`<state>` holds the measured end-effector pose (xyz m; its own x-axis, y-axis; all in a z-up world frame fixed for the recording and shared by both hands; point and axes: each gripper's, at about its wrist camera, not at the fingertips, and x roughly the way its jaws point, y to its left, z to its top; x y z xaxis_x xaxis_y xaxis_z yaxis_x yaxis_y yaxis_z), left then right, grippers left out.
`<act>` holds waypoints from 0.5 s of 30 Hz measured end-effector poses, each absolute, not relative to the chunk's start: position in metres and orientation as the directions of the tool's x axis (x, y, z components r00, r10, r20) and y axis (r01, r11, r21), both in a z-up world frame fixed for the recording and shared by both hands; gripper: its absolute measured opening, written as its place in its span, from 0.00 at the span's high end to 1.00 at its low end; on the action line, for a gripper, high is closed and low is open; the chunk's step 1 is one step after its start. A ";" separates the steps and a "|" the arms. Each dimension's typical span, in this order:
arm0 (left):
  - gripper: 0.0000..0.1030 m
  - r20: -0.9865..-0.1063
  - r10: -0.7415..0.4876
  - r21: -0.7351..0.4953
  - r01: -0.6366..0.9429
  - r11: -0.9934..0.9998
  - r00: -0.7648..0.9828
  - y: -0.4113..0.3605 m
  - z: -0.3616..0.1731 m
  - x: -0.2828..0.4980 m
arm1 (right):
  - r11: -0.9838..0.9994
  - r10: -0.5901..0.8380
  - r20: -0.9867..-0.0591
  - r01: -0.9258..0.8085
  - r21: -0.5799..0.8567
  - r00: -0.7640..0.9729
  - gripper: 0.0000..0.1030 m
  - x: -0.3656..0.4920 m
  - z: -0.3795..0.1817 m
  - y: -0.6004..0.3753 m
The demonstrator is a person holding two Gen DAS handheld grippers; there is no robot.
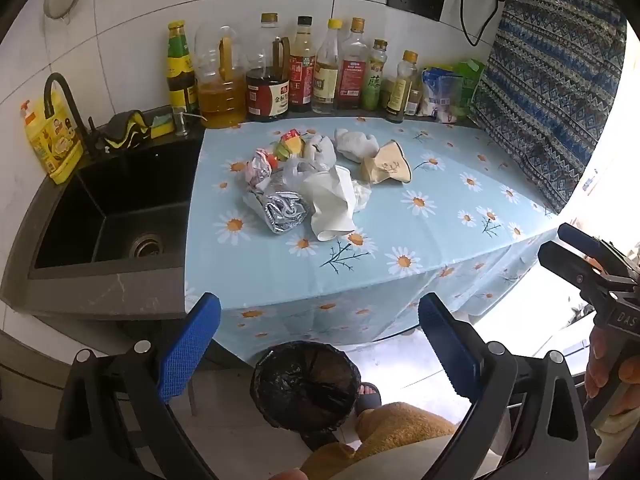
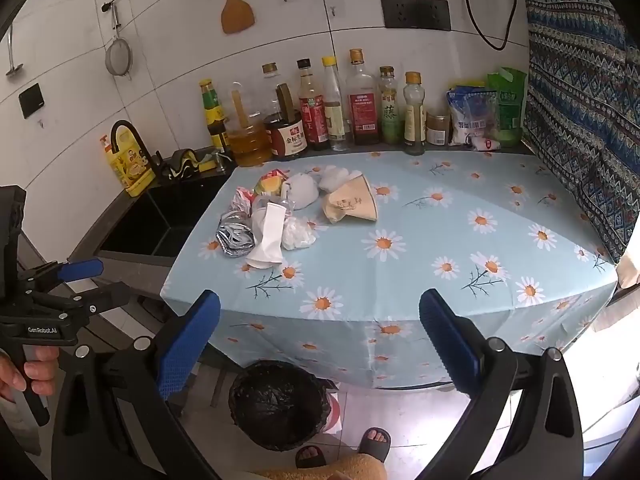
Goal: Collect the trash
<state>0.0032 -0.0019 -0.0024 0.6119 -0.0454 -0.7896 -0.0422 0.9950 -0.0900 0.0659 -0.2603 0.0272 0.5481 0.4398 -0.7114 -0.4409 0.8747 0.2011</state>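
Well — claws (image 1: 319, 344) wide, trash (image 1: 316, 184) mid-cloth

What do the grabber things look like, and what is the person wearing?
Each grabber is a black plastic frame with silver bolts and two long fingers tipped with bumpy blue pads. The left gripper has white "GenRobot.AI" lettering on its body and a black pistol handle; the right gripper shows the letters "DAS". The person wears fuzzy mustard-yellow clothing and dark slide sandals.

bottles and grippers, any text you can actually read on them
"GenRobot.AI": on the left gripper body.
"DAS", cut off: on the right gripper body.
"金标": on the dark soy sauce jug.
"藤": on the green-label bottle.
Other bottle and bag labels: too blurred.
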 end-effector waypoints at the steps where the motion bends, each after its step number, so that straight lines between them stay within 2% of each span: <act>1: 0.06 -0.789 -0.046 -0.090 -0.042 0.995 0.613 -0.002 -0.002 0.004 | 0.876 0.440 -0.710 -0.438 0.204 0.549 0.04 0.066 0.026 -0.263; 15: 0.07 -0.778 -0.052 -0.098 -0.040 0.994 0.626 -0.006 0.000 -0.002 | 0.880 0.437 -0.704 -0.427 0.207 0.559 0.04 0.059 0.027 -0.269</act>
<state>-0.0023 -0.0055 -0.0003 0.6259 -0.0515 -0.7782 -0.0401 0.9944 -0.0980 0.0594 -0.2693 0.0268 0.5593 0.4372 -0.7043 -0.4271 0.8801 0.2071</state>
